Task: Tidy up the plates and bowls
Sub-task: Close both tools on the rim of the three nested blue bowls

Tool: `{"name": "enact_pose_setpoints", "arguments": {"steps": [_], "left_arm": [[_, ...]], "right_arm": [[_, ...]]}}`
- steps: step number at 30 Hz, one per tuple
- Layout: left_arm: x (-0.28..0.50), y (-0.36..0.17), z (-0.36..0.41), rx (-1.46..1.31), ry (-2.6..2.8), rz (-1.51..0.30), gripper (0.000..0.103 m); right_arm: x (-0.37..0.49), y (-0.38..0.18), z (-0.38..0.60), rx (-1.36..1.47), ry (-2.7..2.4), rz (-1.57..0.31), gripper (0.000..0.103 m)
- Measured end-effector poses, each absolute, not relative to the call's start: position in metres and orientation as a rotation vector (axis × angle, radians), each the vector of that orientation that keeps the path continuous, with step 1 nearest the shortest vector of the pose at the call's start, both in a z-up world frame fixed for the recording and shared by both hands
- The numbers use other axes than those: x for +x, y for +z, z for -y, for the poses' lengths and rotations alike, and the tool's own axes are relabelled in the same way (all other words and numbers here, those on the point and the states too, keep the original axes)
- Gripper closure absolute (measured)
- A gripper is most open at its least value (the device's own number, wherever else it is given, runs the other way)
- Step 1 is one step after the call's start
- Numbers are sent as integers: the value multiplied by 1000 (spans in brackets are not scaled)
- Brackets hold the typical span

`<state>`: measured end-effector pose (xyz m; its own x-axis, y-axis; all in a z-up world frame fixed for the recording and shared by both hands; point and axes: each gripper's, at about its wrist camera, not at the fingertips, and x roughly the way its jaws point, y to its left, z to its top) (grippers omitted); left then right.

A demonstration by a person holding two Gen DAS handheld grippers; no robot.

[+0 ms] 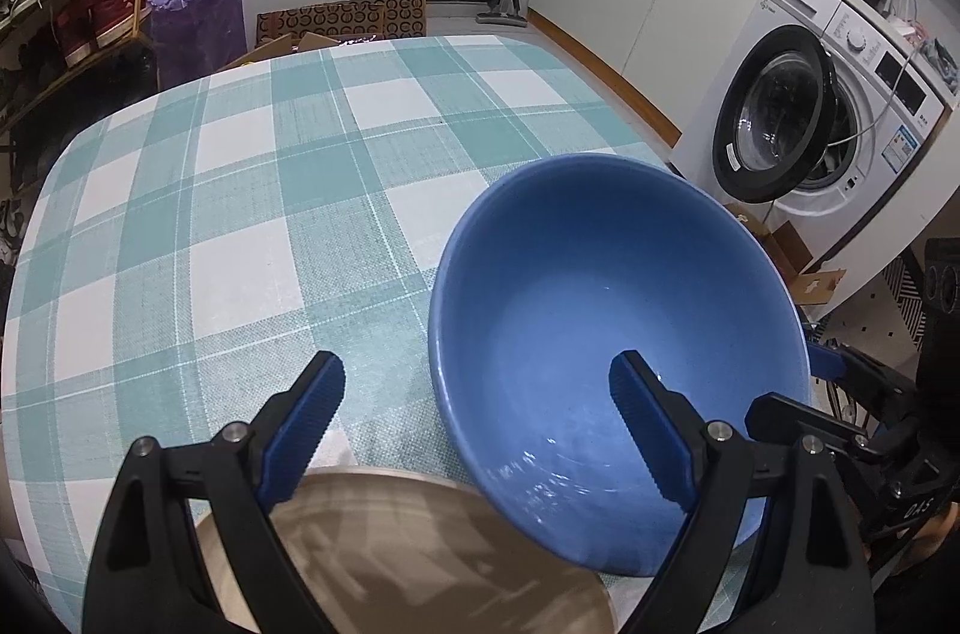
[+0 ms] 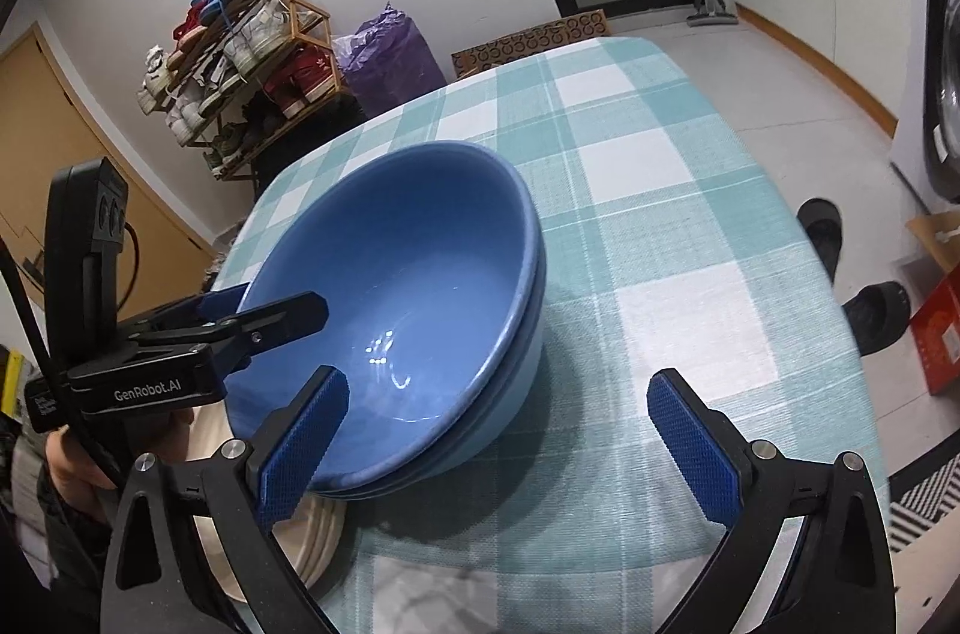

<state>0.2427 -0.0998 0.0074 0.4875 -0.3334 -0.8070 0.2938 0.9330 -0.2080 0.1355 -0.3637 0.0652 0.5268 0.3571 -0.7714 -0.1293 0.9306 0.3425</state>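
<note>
Right wrist view: 2 nested blue bowls (image 2: 420,298) are seen on the checked tablecloth (image 2: 660,226), partly overlapping beige plates (image 2: 312,538) cut off by the right gripper (image 2: 498,445), spread wide, empty. Left gripper (image 1: 477,430) is likewise spread, unclamped.

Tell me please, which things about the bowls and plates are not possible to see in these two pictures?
- Plate stack: right wrist view, the blue bowls and the right gripper cover most of it; the count is unclear.
- Same plates: left wrist view, blurred and cut by the bottom edge.
- Lower bowl's inside: hidden by the upper bowl.
</note>
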Motion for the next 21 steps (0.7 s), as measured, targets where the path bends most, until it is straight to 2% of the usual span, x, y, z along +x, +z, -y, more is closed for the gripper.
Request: {"name": "enact_pose_setpoints", "arguments": {"steps": [2, 4, 6, 12, 15, 21], "left_arm": [[243, 7, 99, -47, -382, -989, 13], [242, 7, 98, -51, -384, -988, 13], [242, 7, 98, -56, -388, -988, 14], [240, 7, 99, -62, -397, -983, 15], [239, 8, 98, -73, -407, -983, 21], [239, 7, 99, -92, -431, -997, 41]], "right_arm": [[137, 63, 364, 271, 300, -984, 3], [138, 61, 364, 275, 301, -992, 14], [140, 58, 364, 278, 296, -1004, 20], [140, 60, 360, 274, 321, -1006, 25], [139, 61, 357, 272, 328, -1003, 26], [137, 63, 354, 267, 341, -998, 31]]}}
